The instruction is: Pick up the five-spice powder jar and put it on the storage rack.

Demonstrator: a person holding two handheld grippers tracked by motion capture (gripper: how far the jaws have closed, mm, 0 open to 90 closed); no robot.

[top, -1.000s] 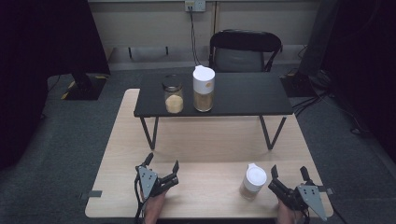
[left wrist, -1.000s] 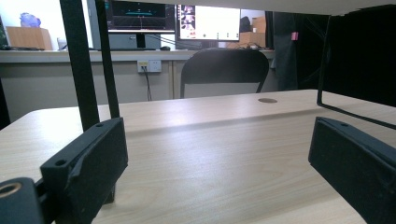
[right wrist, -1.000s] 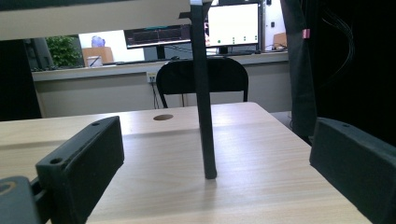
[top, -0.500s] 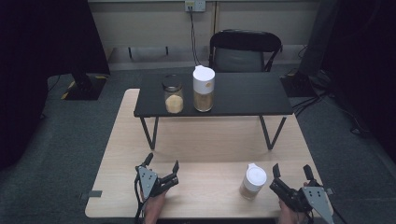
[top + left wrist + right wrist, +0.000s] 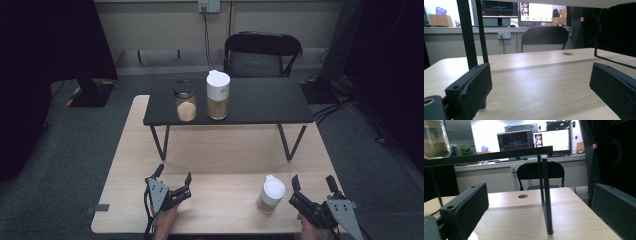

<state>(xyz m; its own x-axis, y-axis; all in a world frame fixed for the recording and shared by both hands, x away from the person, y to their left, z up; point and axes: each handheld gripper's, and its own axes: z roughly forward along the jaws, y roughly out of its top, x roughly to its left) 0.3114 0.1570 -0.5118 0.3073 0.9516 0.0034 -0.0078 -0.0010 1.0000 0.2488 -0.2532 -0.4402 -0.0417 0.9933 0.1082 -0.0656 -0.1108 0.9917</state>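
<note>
Both my claws stand wide with nothing between the jaws. My right gripper (image 5: 314, 184) sits just beside the small white-lidded jar (image 5: 270, 195), apart from it, on the near edge of the light wooden table (image 5: 215, 150); its jaws have just been opening, and the jar stands upright on its own, so I judge it freshly set down there and let go. My left gripper (image 5: 173, 175) rests low on the table, idle and ready for a turn. On the black raised shelf (image 5: 250, 102) a glass jar (image 5: 185, 101) and a taller white-lidded canister (image 5: 218, 95) stand side by side, likely where such jars belong or come from. Compared with a second ago, my right hand has drawn back from the jar and sits a little farther from it; my left hand matches its earlier place.
</note>
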